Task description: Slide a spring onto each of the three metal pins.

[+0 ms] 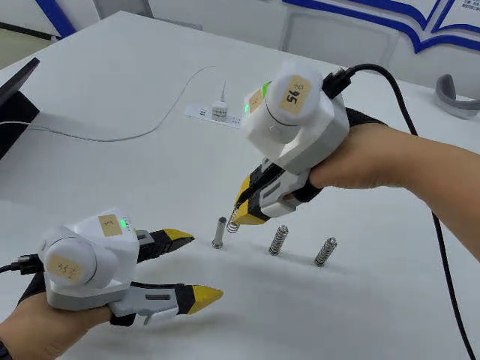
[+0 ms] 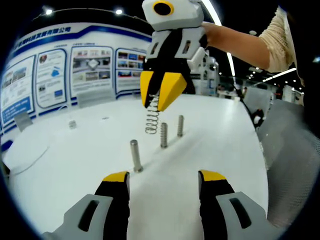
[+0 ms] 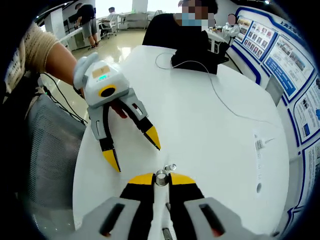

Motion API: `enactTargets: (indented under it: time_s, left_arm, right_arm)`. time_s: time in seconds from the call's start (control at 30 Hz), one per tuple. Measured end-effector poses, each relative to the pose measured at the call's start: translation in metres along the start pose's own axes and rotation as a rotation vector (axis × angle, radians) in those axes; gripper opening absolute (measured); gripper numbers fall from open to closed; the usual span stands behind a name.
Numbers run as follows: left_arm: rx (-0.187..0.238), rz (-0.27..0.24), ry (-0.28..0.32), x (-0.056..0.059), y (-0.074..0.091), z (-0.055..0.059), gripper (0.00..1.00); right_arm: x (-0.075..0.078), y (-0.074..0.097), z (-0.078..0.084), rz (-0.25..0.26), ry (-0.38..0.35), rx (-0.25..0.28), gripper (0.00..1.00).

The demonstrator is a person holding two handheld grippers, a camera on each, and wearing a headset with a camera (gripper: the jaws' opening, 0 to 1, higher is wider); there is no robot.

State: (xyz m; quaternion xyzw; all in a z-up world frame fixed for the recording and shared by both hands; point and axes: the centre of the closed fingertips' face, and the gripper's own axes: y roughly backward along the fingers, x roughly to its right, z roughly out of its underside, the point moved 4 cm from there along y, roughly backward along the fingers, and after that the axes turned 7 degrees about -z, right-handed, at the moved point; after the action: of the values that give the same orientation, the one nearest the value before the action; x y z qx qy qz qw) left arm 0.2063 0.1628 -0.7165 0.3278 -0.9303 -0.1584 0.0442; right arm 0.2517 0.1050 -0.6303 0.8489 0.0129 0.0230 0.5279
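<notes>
1. While the left gripper (image 1: pixel 204 266) lies low at the near-left of the white table (image 1: pixel 112 172), its yellow-tipped jaws stand wide apart and hold nothing. Plain tabletop lies on both sides of its tips.
2. Just ahead of those tips stands the bare pin (image 1: pixel 219 232), upright and touched by neither gripper. From the left gripper view, the bare pin (image 2: pixel 134 156) rises beyond the gap of the left gripper (image 2: pixel 164 176), a little to its left jaw's side.
3. Right gripper (image 1: pixel 244 217) comes down steeply from above, jaws pinched almost together on the top of a spring (image 1: pixel 232 224). The spring (image 2: pixel 152 117) hangs free below the right gripper (image 2: pixel 160 95), its lower end just beside the bare pin's top and not over it.
4. Right of that gripper's tips stand the first sprung pin (image 1: pixel 278 240) and the second sprung pin (image 1: pixel 325 251), each wearing its coil, in line with the bare pin and apart from the jaws.
5. Past the second sprung pin, white surface runs on toward the table's right side.
6. Well behind the right gripper lie a thin cable (image 1: pixel 135 135) and a small bottle (image 1: pixel 220 109), far from the pins.
</notes>
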Motion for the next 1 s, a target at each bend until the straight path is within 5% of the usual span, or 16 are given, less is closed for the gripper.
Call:
enactTargets:
  time_s: [0.3, 1.0]
  left_arm:
    - [-0.005, 0.001, 0.009, -0.001, -0.001, 0.002, 0.6]
    - [-0.011, -0.002, 0.024, -0.002, 0.0, 0.005, 0.6]
  right_arm:
    - [0.013, -0.004, -0.002, 0.012, -0.007, -0.007, 0.12]
    - [0.018, -0.023, -0.001, -0.019, -0.011, -0.03, 0.12]
